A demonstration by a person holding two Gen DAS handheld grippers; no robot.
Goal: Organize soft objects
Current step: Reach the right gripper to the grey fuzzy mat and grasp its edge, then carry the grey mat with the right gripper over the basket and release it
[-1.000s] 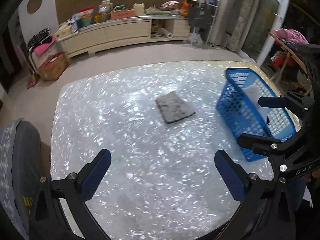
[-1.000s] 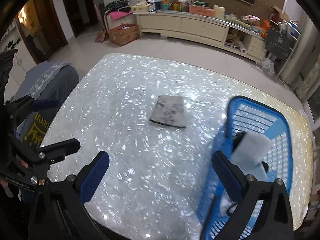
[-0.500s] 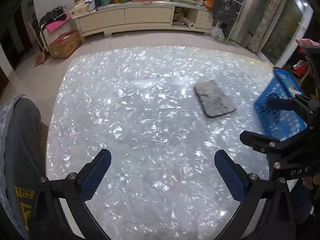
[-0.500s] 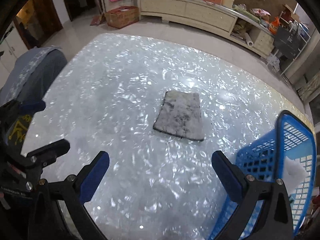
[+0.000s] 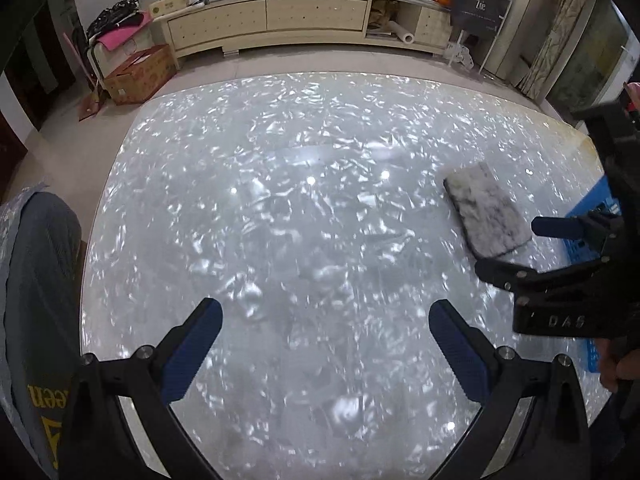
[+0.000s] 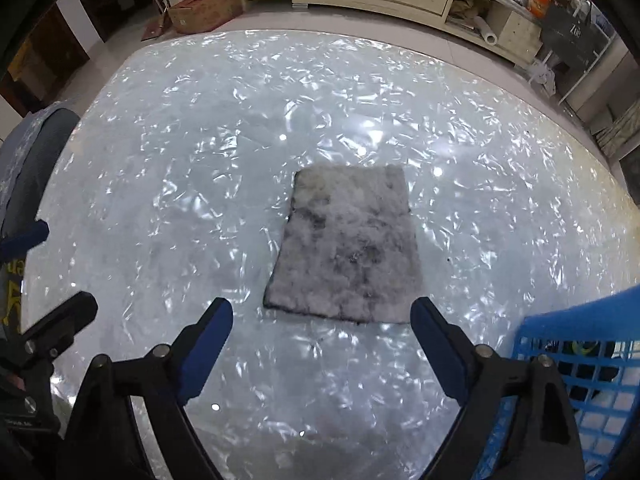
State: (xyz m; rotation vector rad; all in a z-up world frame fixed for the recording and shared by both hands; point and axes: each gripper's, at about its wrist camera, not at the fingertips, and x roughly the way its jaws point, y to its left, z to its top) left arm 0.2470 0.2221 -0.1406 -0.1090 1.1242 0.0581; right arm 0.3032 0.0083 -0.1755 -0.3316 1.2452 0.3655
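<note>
While both grippers hang open and empty, right gripper (image 6: 322, 322) fingers just narrowing, grey fuzzy pad (image 6: 348, 244) mid-worktop (image 6: 160, 160), blue basket (image 6: 600, 360) at right edge.

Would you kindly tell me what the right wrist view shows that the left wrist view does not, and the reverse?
Only the right wrist view shows the grey fuzzy pad whole, lying flat just ahead of the open, empty right gripper, whose jaws have just been closing a little, and it looks into the blue basket, where something dark lies.

Only the left wrist view shows the open left gripper over bare table, and the right gripper from the side.

Both show the pad, part of the basket, the shiny table and the long cabinet behind.
</note>
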